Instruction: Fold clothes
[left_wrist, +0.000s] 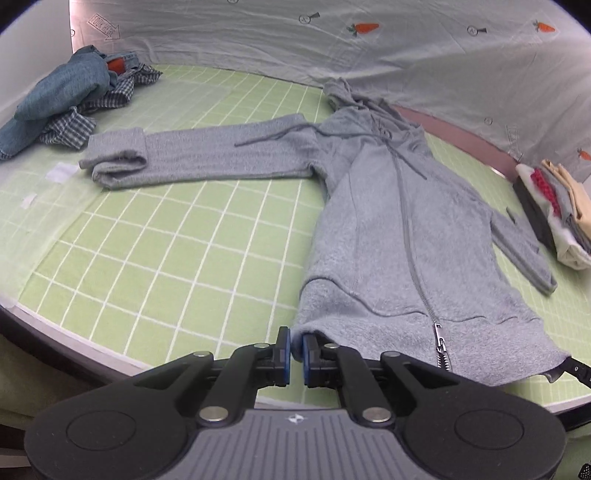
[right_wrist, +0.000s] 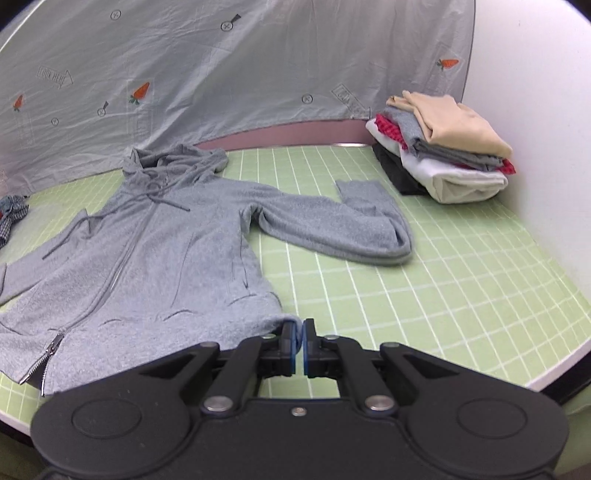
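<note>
On the green gridded surface (left_wrist: 155, 266) a grey zip hoodie (left_wrist: 388, 229) lies face up, its long axis running from the hem at the near edge to the hood by the backdrop. Left claw (left_wrist: 296, 350) pinches 1 hem corner; right claw (right_wrist: 299, 341) is clenched on the other.

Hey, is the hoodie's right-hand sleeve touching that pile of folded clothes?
Apart. The right wrist view shows bare green grid mat between the grey hoodie's sleeve cuff and the folded stack.
</note>
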